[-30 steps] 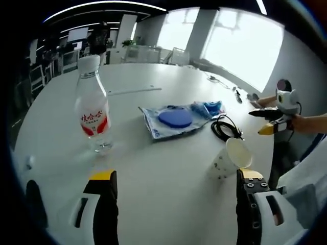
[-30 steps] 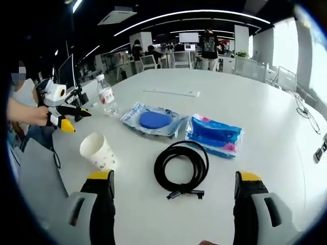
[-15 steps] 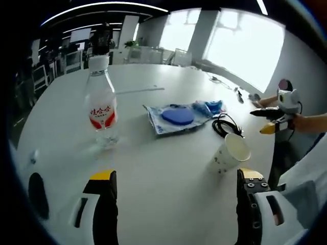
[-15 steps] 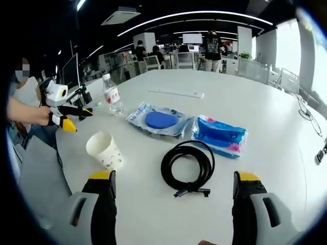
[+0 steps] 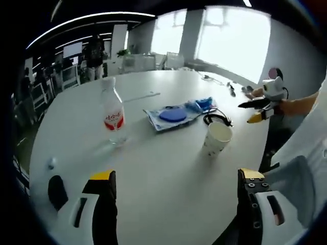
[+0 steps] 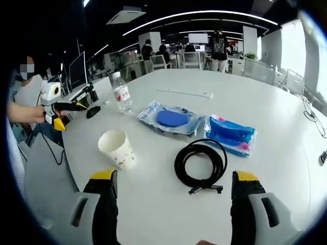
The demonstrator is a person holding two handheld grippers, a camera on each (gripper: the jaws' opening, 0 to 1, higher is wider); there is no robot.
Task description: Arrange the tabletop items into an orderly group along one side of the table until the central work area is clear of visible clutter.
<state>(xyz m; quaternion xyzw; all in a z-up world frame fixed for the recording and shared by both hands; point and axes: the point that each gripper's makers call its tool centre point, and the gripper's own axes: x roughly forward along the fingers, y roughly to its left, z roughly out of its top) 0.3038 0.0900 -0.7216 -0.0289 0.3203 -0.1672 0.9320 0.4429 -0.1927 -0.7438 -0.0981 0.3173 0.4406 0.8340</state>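
Observation:
On the white round table [image 5: 153, 168] stand a clear water bottle [image 5: 113, 117] with a red label and a white paper cup [image 5: 216, 139]. Beyond them lie a packet with a blue disc [image 5: 172, 115], a blue tissue pack [image 5: 202, 104] and a coiled black cable [image 5: 217, 119]. My left gripper [image 5: 176, 176] is open and empty, short of the bottle and cup. My right gripper [image 6: 173, 176] is open and empty, with the cup [image 6: 118, 149] left of it and the cable [image 6: 201, 163] ahead. Farther on are the tissue pack [image 6: 230, 133], the disc packet [image 6: 172, 119] and the bottle [image 6: 121, 93].
A hand holds the right gripper [image 5: 258, 109] beyond the table edge; another holds the left gripper [image 6: 64, 112]. A thin white strip [image 6: 185, 93] lies farther back. A small black object [image 6: 93, 111] sits near the bottle. Office desks, chairs and people stand behind.
Both views have pulled back from the table, so bottle, cup and cable look smaller and farther. The items themselves have not shifted. Both grippers stay open.

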